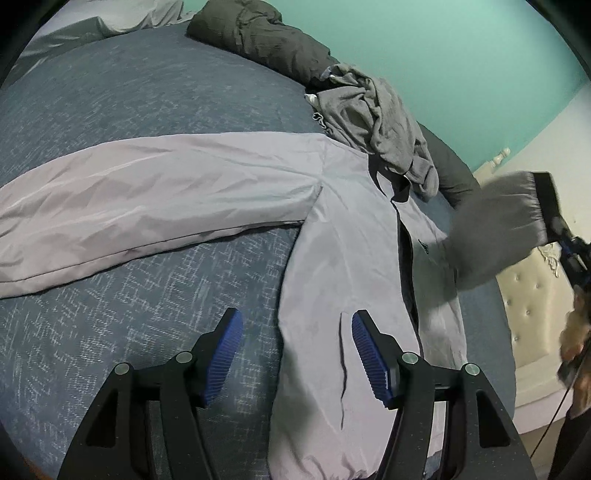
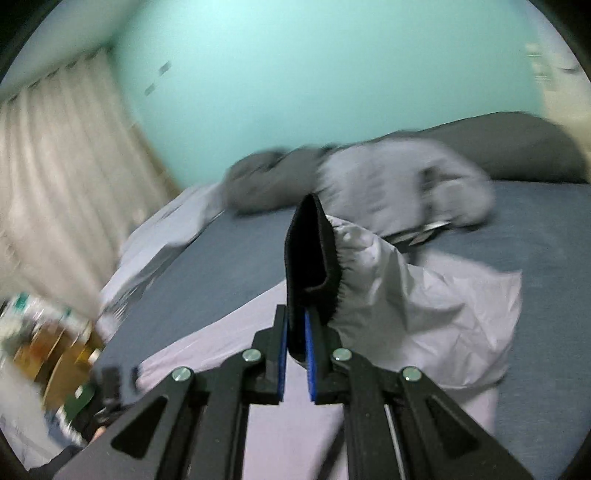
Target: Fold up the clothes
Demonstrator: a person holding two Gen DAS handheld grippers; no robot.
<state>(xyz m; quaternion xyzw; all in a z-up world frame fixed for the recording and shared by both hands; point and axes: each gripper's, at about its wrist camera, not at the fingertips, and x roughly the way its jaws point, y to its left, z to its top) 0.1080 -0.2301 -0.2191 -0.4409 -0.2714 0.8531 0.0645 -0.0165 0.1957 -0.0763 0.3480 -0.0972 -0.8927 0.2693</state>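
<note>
A pale lilac jacket (image 1: 332, 229) lies face up on the blue bedspread (image 1: 140, 110), one sleeve (image 1: 147, 199) stretched flat to the left. My left gripper (image 1: 297, 354) hovers open over the jacket's lower left edge, holding nothing. In the right wrist view my right gripper (image 2: 296, 354) is shut on the black cuff (image 2: 310, 258) of the other sleeve (image 2: 417, 314), lifted above the bed. The same raised sleeve (image 1: 495, 225) shows blurred at the right of the left wrist view, with the right gripper (image 1: 554, 206) behind it.
A crumpled grey garment (image 1: 380, 125) lies at the jacket's collar, dark bedding (image 1: 258, 33) behind it. A cream tufted headboard (image 1: 528, 314) borders the bed on the right. Curtains (image 2: 62, 177) and a cluttered shelf (image 2: 48, 343) stand left; the wall (image 2: 295, 74) is teal.
</note>
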